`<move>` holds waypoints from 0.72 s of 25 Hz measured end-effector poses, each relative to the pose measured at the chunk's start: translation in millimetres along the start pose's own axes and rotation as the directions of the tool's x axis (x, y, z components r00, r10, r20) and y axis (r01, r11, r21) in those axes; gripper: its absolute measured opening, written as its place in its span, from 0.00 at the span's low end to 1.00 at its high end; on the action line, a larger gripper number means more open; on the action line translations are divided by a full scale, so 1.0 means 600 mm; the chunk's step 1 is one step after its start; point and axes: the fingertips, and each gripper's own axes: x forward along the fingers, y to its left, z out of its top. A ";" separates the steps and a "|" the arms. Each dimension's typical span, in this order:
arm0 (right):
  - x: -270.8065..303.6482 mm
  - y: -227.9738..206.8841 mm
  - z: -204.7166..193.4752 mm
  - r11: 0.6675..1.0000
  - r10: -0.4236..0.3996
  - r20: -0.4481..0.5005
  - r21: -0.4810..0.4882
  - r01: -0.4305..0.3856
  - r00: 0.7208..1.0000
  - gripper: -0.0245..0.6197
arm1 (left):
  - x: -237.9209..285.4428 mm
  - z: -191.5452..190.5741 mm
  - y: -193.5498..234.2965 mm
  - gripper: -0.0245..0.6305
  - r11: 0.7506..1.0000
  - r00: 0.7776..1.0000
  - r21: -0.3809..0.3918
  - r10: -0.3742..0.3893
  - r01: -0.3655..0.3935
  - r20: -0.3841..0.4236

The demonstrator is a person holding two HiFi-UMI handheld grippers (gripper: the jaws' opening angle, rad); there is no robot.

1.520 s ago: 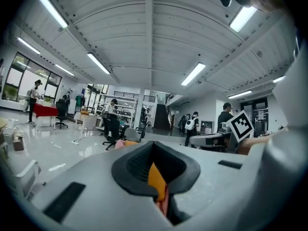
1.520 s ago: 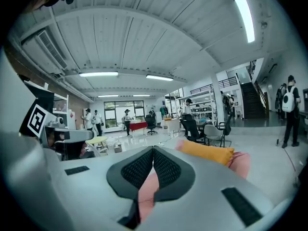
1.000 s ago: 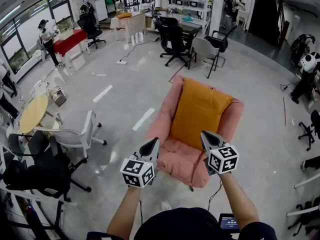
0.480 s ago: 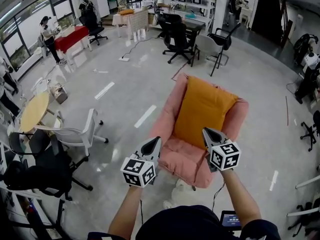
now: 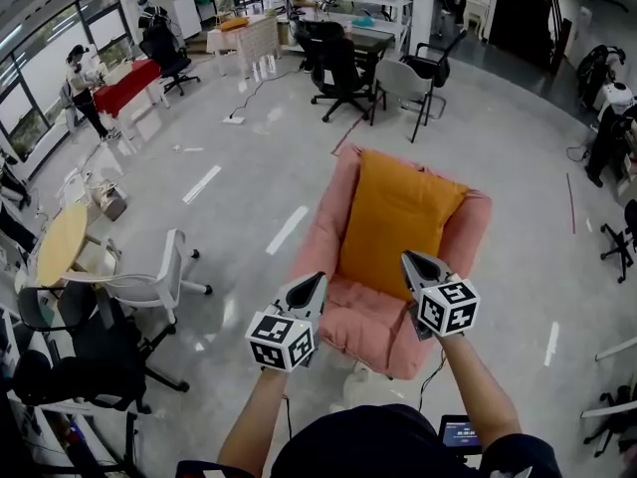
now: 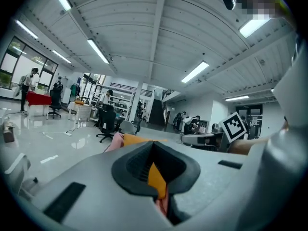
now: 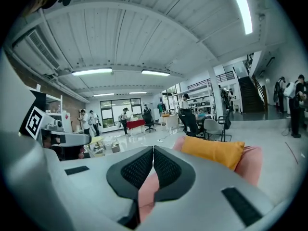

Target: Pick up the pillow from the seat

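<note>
Left gripper [image 5: 314, 285] and right gripper [image 5: 410, 262] pressed together, empty; seat [image 5: 363, 312] partly hidden behind them.

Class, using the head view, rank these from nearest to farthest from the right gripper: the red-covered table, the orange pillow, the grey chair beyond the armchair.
1. Orange pillow, just ahead of the right gripper, leaning on the pink armchair.
2. Grey chair, farther ahead, beyond the armchair.
3. Red-covered table, far upper left, by the windows.

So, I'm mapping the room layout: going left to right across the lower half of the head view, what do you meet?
Round yellow table → white chair → left claw → right claw.
</note>
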 end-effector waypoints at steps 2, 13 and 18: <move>0.008 -0.026 -0.003 1.000 -0.017 -0.006 0.006 0.017 1.000 0.07 | 0.028 -0.003 0.001 0.04 1.000 1.000 0.005 -0.012 0.012 -0.013; 0.047 -0.131 -0.030 0.996 -0.046 -0.041 0.071 0.048 0.998 0.07 | 0.155 -0.017 0.006 0.04 0.998 0.995 0.004 -0.069 0.069 -0.074; 0.080 -0.190 -0.033 0.994 -0.052 -0.059 0.098 0.057 0.997 0.07 | 0.222 -0.017 0.013 0.04 0.997 0.991 0.005 -0.078 0.079 -0.110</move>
